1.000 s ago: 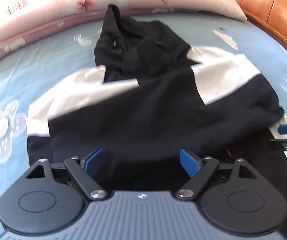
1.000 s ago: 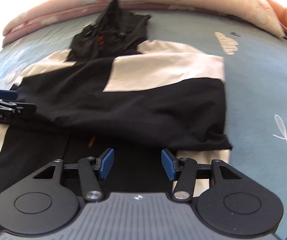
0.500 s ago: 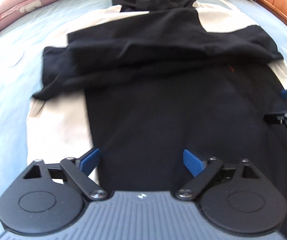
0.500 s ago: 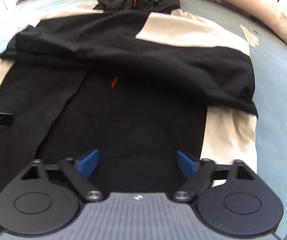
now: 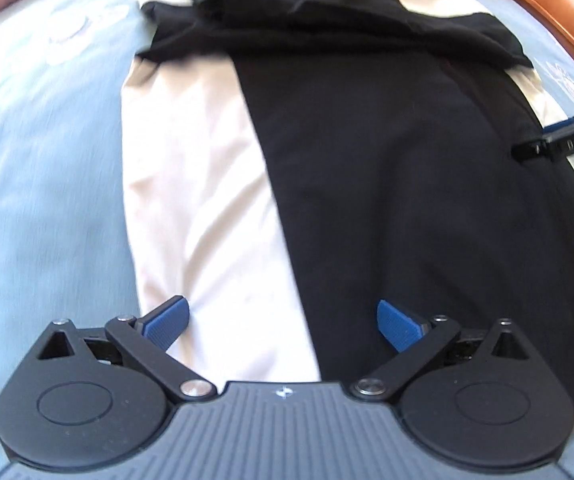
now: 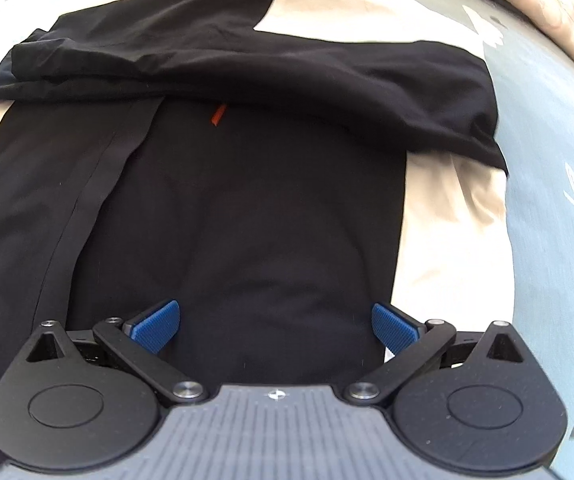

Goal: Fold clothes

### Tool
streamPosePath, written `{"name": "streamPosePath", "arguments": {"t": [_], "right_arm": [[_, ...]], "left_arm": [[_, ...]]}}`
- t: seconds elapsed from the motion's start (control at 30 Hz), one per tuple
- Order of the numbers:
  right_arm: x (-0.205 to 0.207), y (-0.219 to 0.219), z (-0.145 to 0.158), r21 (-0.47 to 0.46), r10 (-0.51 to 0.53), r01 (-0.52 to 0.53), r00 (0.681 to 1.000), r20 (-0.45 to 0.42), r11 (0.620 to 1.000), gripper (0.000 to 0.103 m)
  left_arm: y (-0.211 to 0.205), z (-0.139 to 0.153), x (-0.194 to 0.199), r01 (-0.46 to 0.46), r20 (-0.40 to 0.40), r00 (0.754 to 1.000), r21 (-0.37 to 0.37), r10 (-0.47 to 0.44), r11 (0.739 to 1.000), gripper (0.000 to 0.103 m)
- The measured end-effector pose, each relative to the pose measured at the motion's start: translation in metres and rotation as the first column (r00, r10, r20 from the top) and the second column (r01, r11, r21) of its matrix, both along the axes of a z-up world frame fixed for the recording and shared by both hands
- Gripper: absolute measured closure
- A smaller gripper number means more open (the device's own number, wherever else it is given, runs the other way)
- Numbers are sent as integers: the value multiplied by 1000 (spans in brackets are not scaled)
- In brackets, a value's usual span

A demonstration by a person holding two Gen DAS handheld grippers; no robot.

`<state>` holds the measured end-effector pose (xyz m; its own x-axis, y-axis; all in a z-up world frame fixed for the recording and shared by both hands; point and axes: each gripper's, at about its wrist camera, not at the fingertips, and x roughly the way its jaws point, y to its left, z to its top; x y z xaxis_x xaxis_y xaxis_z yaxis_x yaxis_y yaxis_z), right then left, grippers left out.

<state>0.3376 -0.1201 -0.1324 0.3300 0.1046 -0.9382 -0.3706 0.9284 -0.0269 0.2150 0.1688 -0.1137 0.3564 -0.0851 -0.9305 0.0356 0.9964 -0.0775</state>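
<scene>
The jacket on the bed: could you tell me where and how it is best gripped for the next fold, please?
Probably the near hem of the jacket, one gripper per corner, coming from above. It lies flat, sleeves already folded across the chest, so the hem is the free edge. The left gripper and right gripper hang open over it.

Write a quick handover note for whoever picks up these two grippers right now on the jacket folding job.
Left gripper: jaws open, nothing between them, above the jacket's cream side panel and black front near the hem.
Right gripper: jaws open, nothing held, over the black front by the other cream panel.
Both jaws have just been opening.
Jacket: flat on the blue bedsheet, front up, hood at the far end.
Done: both sleeves folded across the chest.
Left: likely fold the hem end up toward the hood.
</scene>
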Motion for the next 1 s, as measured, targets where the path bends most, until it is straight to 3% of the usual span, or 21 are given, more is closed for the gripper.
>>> {"name": "streamPosePath", "arguments": {"t": [0.07, 0.13, 0.27, 0.33, 0.47, 0.57, 0.63, 0.77, 0.93, 1.0], "right_arm": [[-5, 0, 4, -15, -31, 31, 999, -8, 999, 0], [-14, 1, 14, 9, -41, 41, 999, 3, 999, 8], [-44, 10, 27, 106, 72, -73, 997, 9, 992, 11], [-57, 16, 26, 127, 155, -151, 988, -20, 980, 12], [-67, 12, 15, 88, 213, -206, 974, -79, 975, 12], [-56, 1, 24, 104, 194, -182, 974, -114, 978, 20], [-41, -6, 37, 131, 182, -168, 978, -105, 977, 21], [12, -16, 71, 190, 186, -178, 982, -24, 966, 22], [110, -29, 111, 314, 168, -184, 983, 79, 932, 22], [155, -36, 123, 391, 137, -161, 987, 89, 906, 22]], "left_arm": [[-1, 6, -9, 30, 13, 999, -23, -30, 999, 6], [-8, 12, -18, 91, 44, 995, -38, -89, 995, 13], [-26, 9, -34, 223, 64, 973, -44, -220, 974, 27], [-32, 4, -41, 262, 61, 964, -36, -260, 964, 27], [-31, 3, -46, 287, 36, 958, -27, -286, 958, 27], [-25, 12, -35, 270, -2, 963, -41, -271, 962, 40], [-25, 23, -19, 263, 14, 965, -40, -263, 964, 43], [-33, 53, 29, 249, 126, 962, -38, -243, 968, 43], [-44, 78, 109, 174, 235, 960, -85, -150, 981, 43], [-42, 88, 142, 117, 262, 962, -144, -77, 983, 43]]}}
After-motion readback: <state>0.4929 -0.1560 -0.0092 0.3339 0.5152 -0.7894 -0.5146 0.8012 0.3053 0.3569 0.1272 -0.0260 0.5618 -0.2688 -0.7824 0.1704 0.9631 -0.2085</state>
